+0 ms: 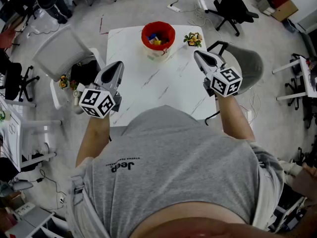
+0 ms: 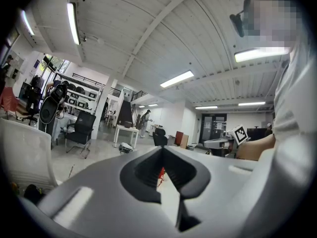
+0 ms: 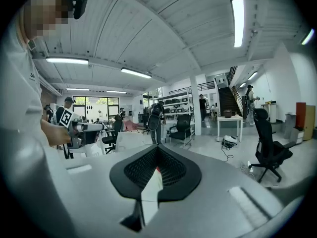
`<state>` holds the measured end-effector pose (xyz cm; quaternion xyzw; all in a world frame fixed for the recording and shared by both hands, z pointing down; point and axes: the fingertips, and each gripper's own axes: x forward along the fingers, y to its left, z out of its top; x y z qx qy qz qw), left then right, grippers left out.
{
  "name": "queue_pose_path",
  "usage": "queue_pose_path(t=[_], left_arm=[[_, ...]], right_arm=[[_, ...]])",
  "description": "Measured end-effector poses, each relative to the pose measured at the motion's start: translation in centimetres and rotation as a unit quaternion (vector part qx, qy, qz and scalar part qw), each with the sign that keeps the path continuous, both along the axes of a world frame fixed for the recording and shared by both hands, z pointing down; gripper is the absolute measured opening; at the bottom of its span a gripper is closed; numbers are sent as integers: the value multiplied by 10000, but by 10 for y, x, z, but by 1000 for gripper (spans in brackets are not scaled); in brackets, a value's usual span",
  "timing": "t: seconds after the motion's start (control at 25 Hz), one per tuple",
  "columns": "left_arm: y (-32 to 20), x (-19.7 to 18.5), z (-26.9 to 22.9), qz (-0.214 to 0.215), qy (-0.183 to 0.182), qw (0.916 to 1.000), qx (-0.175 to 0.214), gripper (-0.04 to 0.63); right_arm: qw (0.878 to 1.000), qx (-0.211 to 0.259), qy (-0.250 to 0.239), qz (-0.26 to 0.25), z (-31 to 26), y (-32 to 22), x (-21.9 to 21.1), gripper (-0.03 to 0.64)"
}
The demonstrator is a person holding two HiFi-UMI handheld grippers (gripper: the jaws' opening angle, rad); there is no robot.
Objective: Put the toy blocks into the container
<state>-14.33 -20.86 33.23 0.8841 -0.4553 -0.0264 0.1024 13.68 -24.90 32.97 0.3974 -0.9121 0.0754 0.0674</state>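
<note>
Head view: left gripper [image 1: 117,67] over the table [image 1: 148,86] near its left edge, jaws pressed together, empty. Centre, far side: red container [image 1: 147,33], toy blocks [image 1: 156,38] inside. Right gripper [image 1: 199,56] likewise closed, empty. Loading looks finished; next likely only drawing back.

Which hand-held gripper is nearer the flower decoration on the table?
Right. The right hand-held gripper is close beside the flower decoration; the left hand-held gripper is at the opposite edge of the table.
</note>
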Motion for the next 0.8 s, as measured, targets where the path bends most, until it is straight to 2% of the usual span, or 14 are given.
queue_pose_path(t=[0.8], left_arm=[[-1,0,3,0,131,9999,-73,58]], right_arm=[[9999,31,43,-97,0,-1,-1,2]])
